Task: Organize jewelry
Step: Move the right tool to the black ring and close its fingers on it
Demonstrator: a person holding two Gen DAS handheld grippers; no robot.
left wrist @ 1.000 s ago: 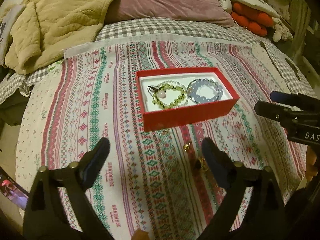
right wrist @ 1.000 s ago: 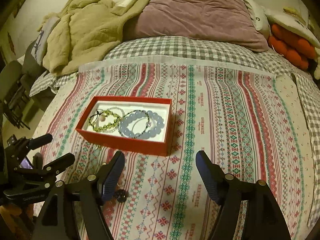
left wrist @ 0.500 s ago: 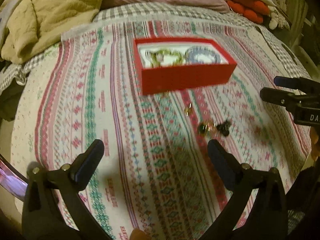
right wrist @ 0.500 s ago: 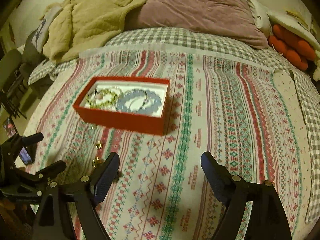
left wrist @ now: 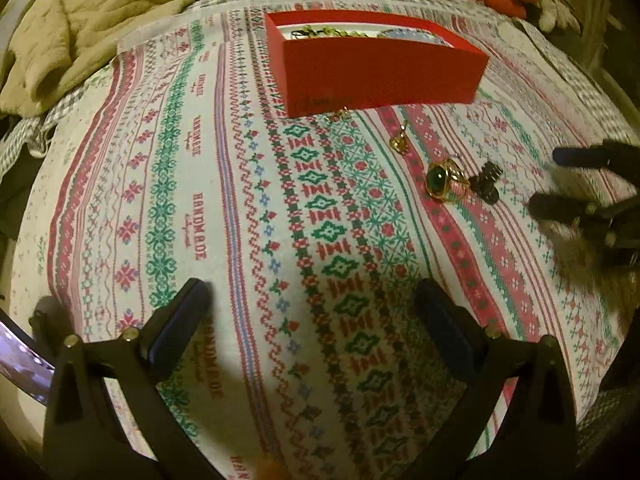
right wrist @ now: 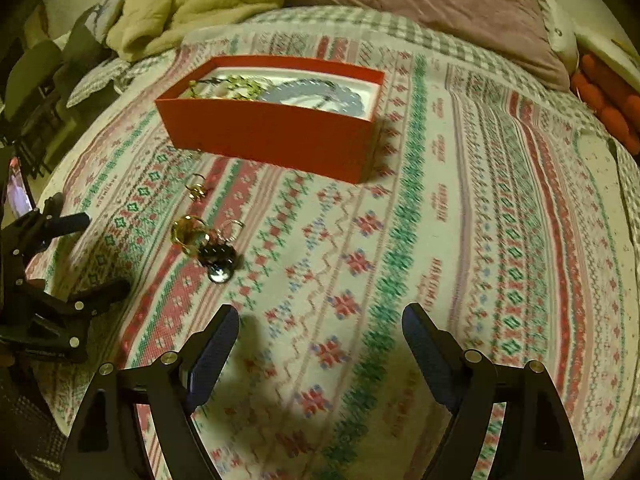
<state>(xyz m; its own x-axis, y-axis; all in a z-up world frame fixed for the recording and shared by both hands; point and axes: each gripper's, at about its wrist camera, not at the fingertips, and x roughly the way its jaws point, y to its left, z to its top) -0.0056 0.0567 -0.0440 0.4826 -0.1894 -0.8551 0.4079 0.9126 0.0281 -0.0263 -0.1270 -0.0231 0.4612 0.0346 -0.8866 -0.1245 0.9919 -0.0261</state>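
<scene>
A red box (left wrist: 380,74) (right wrist: 272,132) sits on the patterned cloth and holds a green bead bracelet (right wrist: 232,86) and a blue bead bracelet (right wrist: 316,94). In front of it lie a gold ring with a green stone (left wrist: 442,180) (right wrist: 188,232), a dark ring (left wrist: 486,182) (right wrist: 218,258) and a small gold ring (left wrist: 398,142) (right wrist: 197,190). My left gripper (left wrist: 312,332) is open and empty, low over the cloth, left of the rings. My right gripper (right wrist: 320,344) is open and empty, right of the rings; it also shows in the left wrist view (left wrist: 560,180).
The patterned cloth (left wrist: 240,220) covers a bed with a checked sheet (right wrist: 360,24). A tan blanket (left wrist: 88,20) and a mauve pillow (right wrist: 440,4) lie behind the box. Orange cushions (right wrist: 608,100) are at the far right. A phone (right wrist: 18,188) is at the bed's left edge.
Both grippers have dropped lower and closer to the cloth and the loose rings. The box now shows from the side. Both stay open.
</scene>
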